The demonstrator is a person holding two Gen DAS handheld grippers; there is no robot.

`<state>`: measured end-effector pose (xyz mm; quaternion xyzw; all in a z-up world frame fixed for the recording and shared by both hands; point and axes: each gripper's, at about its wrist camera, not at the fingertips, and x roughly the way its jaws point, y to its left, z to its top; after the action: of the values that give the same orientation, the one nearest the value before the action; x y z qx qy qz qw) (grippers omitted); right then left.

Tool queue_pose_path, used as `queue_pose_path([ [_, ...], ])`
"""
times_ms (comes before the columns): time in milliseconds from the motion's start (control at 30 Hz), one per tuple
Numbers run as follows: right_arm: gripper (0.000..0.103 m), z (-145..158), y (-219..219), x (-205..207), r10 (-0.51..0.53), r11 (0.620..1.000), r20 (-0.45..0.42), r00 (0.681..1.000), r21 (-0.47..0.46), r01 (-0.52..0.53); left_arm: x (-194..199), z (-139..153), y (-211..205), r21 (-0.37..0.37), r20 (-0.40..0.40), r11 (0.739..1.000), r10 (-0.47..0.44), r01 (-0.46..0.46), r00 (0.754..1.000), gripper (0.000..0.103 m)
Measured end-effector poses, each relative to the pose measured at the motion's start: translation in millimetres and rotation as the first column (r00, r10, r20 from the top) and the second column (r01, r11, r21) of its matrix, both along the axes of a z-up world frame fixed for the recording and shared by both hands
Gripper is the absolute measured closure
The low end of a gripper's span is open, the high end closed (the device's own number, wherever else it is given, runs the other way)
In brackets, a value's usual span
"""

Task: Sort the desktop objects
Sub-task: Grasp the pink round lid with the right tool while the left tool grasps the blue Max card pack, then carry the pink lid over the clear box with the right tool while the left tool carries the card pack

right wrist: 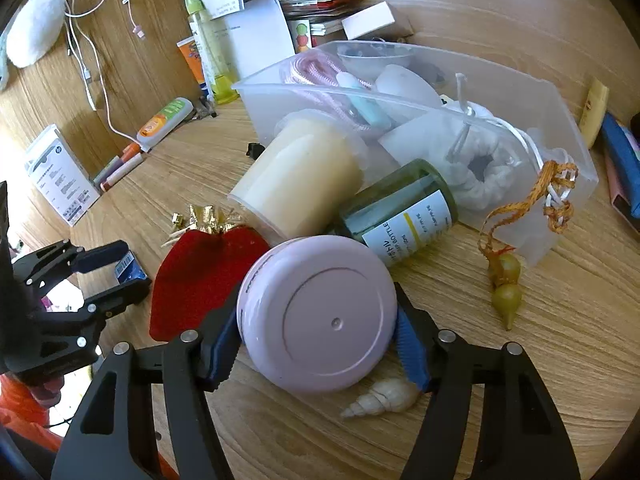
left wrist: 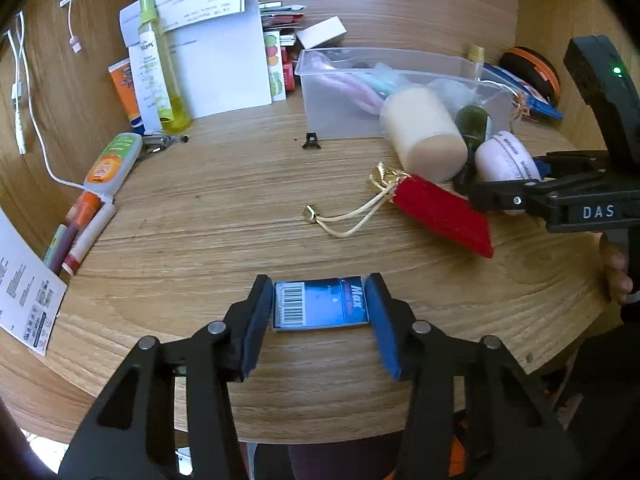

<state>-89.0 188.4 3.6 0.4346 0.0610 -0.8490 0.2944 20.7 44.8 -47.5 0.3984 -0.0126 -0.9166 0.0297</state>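
Observation:
My left gripper (left wrist: 318, 312) is shut on a small blue box (left wrist: 320, 306) with a barcode, near the round wooden table's front edge; it also shows in the right wrist view (right wrist: 130, 268). My right gripper (right wrist: 318, 336) is shut on a round lilac jar (right wrist: 320, 316), held on its side; in the left wrist view the jar (left wrist: 506, 160) sits at the right. A clear plastic bin (right wrist: 520, 92) holds several items. A cream cup (right wrist: 300, 176), a green bottle (right wrist: 404, 208) and a red pouch (right wrist: 200, 276) lie beside it.
A seashell (right wrist: 380, 400) lies under the jar. Yellow-green beads on an orange cord (right wrist: 506, 280) lie right. A yellow spray bottle (left wrist: 162, 64), papers (left wrist: 216, 60), markers (left wrist: 80, 228), an orange tube (left wrist: 112, 160) and white cables (left wrist: 24, 92) crowd the left and back.

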Motion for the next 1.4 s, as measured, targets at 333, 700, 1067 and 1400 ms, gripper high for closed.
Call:
queue_pose_path([
  [333, 0.04, 19.8, 7.7, 8.9, -0.002, 1.0, -0.057, 0.998, -0.021, 0.001, 3.3, 10.6, -22.9, 0.121, -0.034, 0.99, 0.076, -0.072, 0.997, 0.056],
  [700, 0.04, 46.7, 29.1, 9.1, -0.046, 0.996, -0.113, 0.992, -0.078, 0.037, -6.4, 39.2, -24.1, 0.133, -0.107, 0.988, 0.088, -0.074, 0.99, 0.056],
  [1067, 0.04, 80.2, 47.1, 0.4, -0.06, 0.995, -0.191, 0.98, -0.089, 0.043, -38.0, 80.3, -17.6, 0.146, -0.195, 0.989, 0.045, -0.017, 0.98, 0.056],
  [1400, 0.04, 98.6, 55.7, -26.4, -0.074, 0.993, -0.244, 0.967, -0.112, 0.048, -85.7, 109.3, -20.5, 0.184, -0.235, 0.983, 0.044, 0.0, 0.971, 0.056],
])
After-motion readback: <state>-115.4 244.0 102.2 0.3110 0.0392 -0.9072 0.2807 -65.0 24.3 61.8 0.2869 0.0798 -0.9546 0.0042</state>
